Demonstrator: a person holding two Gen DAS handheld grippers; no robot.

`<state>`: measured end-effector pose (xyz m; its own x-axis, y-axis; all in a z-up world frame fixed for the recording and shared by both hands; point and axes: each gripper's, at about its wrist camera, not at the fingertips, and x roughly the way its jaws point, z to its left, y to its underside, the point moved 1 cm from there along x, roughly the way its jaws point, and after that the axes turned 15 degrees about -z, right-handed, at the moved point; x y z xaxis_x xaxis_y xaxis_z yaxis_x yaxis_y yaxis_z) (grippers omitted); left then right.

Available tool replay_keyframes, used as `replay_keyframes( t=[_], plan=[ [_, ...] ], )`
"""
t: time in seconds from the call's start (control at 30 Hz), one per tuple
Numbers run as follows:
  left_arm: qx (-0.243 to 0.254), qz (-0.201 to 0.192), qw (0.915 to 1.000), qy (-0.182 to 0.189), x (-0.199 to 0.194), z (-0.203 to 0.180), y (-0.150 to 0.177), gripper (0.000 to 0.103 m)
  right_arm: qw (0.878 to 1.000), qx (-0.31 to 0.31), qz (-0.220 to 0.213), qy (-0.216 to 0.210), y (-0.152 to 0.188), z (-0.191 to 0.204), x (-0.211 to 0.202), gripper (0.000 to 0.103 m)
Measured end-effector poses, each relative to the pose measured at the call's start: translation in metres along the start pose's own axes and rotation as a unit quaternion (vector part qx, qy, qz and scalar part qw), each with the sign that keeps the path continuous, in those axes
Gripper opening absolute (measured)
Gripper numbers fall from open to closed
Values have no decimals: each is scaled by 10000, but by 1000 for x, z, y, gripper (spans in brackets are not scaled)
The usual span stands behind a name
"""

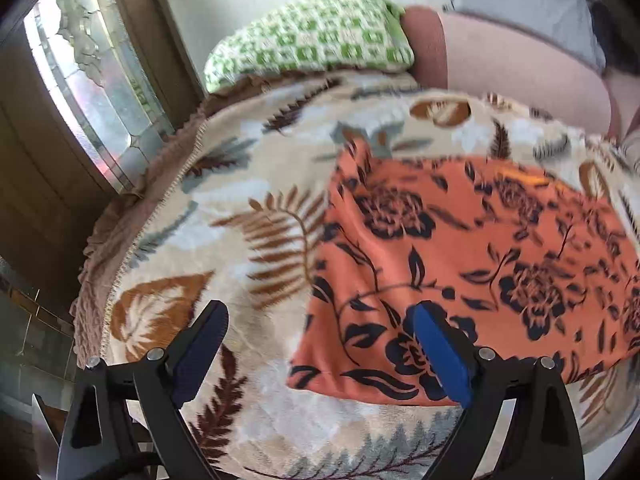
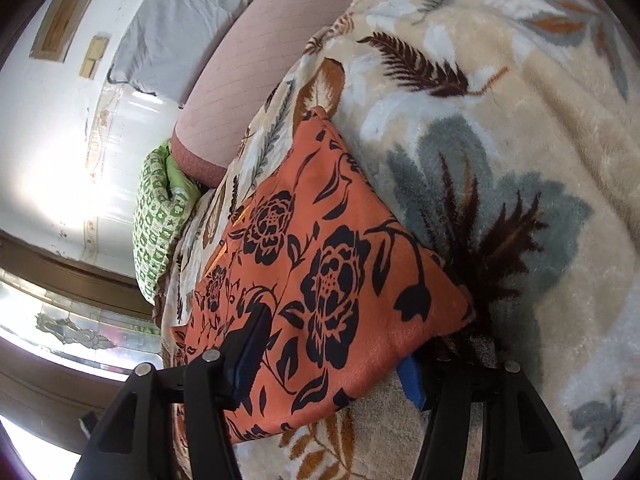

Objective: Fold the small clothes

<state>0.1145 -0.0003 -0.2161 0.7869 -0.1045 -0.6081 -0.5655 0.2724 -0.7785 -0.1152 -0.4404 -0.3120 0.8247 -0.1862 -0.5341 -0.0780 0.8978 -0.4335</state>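
I have the orange floral garment (image 1: 472, 264) lying flat on the leaf-patterned blanket (image 1: 208, 208) that covers the bed, already squared into a rough rectangle with a thick doubled edge toward me. It looks thin, soft and very light, with a slight sheen, so I judge it may slide on itself and will droop the moment I lift it; the plush blanket under it should grip it somewhat. The best hold is a corner or the edge of the layered side, pinching all layers at once.

My left gripper (image 1: 320, 356) stands wide open above the near left corner, 1 blue pad over the cloth, the other over bare blanket, holding nothing. My right gripper (image 2: 332, 364) is also spread wide: its left finger rests over the cloth, while the garment's near edge drapes between the 2 fingers and hides most of the blue pad (image 2: 412, 380) on the right.

I cannot tell how many layers the fold has, or what kind of garment this is. The left view is blurred at the cloth's far edge. A green checked cushion (image 1: 312, 40) sits beyond, well apart.
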Motion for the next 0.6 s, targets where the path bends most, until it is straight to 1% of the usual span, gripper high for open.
replay_keyframes(
  t=[0.13, 0.27, 0.37, 0.43, 0.53, 0.6],
  plan=[
    [-66, -317, 9995, -25, -17, 11, -12, 94, 10000, -27, -14, 68, -2, 3, 2, 60],
    [-136, -475, 9988, -15, -27, 18, -18, 94, 9998, -30, 88, 197, 1, 1, 13, 60],
    [-197, -525, 9984, -4, -32, 22, -19, 94, 9996, 41, 56, 265, 3, -4, 20, 52],
    [-232, -545, 9982, 5, -33, 25, -19, 94, 9994, 25, 50, 347, 2, -5, 22, 40],
    [-295, -559, 9980, -1, -33, 29, -18, 94, 9991, 47, 60, 423, 0, -5, 27, 32],
    [-339, -554, 9979, -5, -33, 32, -17, 94, 9986, -88, 78, 523, -1, 0, 29, 28]
  ],
)
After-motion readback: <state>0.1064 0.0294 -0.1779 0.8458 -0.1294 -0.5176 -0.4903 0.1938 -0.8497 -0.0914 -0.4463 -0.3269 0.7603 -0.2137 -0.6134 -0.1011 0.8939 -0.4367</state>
